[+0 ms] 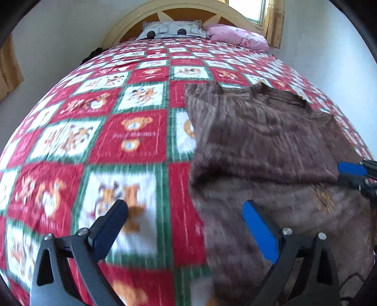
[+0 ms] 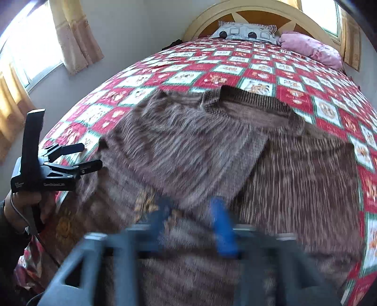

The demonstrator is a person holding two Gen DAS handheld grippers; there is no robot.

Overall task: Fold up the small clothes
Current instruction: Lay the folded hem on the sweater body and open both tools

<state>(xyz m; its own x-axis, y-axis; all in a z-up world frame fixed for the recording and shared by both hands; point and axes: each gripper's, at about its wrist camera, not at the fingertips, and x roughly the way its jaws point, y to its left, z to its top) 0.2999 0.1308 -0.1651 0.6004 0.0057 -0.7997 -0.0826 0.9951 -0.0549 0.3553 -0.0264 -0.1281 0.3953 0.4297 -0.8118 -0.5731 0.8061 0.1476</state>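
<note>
Bedroom light is falling over a checked bear-print quilt point(image 1: 132, 136) that is covering the whole bed and serving as the folding surface. Nearest the cameras, the left gripper point(image 1: 186, 211) is hovering with its fingers spread wide and holding nothing, straddling the left edge of the brown knitted sweater point(image 2: 188, 146). The right gripper point(image 2: 192, 211) is sitting low over the sweater's near hem, heavily blurred; its blue pads are standing a little apart, and I cannot tell whether any knit is lying between them. Judging from this, each gripper should be pinching a near corner through all layers, then lifting evenly so the fold is landing square. Further off, the ribbed collar point(image 2: 247, 98) is lying flat; beyond it a grey pillow point(image 2: 245, 31) and a pink pillow point(image 2: 311, 48) are resting against the headboard point(image 2: 259, 7)
</note>
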